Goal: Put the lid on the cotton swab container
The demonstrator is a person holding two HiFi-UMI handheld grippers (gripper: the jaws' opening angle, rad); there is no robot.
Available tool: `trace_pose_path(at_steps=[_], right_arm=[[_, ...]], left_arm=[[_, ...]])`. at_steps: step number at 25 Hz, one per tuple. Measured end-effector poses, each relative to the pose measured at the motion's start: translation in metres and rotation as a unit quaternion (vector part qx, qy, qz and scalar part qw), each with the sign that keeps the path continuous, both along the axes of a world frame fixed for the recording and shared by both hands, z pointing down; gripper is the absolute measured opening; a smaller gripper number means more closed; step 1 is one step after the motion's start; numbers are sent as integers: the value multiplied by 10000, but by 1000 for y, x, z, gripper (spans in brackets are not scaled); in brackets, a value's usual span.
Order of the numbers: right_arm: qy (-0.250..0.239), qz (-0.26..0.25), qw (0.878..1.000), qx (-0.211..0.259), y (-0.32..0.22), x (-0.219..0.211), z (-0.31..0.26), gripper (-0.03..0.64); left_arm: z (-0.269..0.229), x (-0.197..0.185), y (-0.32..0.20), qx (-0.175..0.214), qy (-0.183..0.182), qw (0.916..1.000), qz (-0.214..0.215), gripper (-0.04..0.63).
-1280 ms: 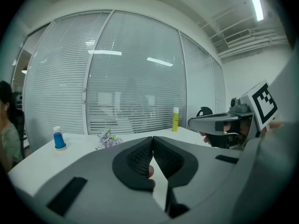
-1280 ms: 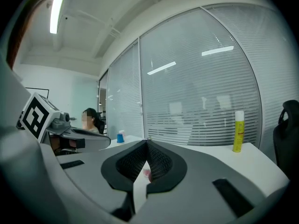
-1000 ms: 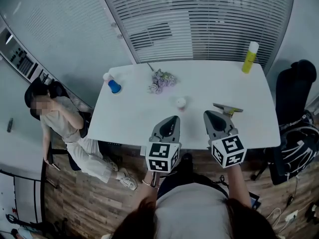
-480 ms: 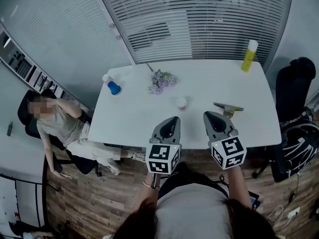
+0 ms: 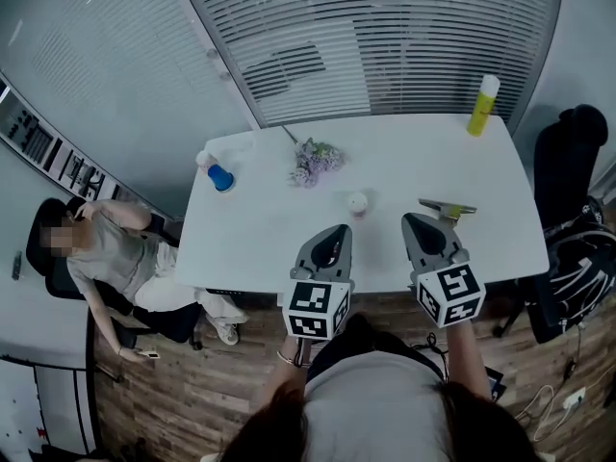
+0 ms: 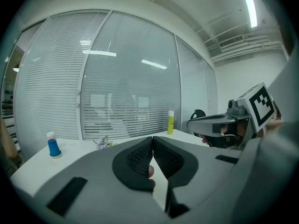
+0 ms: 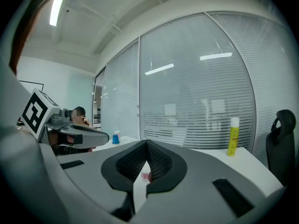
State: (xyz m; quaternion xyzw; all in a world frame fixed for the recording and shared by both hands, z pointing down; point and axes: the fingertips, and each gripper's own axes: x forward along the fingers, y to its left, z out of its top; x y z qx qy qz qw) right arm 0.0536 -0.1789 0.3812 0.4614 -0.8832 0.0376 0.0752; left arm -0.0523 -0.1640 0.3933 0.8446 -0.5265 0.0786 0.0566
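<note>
Tongs on both sides are pinched together on nothing: left tongs (image 5: 338, 231) and right tongs (image 5: 413, 221) hang side by side over the near edge of the bench (image 5: 260, 229), aimed at the cotton swab container (image 5: 357, 201) yet well short of it. That pose would suit readiness or a finished job alike. Small, round and whitish, the container stands mid-bench; whether its lid is on is too small to tell
</note>
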Motion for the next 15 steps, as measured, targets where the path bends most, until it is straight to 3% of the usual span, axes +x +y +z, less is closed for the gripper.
trace_pose_path(at_steps=[15], right_arm=[[152,157,9998,-38,-14,-10,4,23]], left_arm=[[11,-4,-15,-155,131,9993,311,21]])
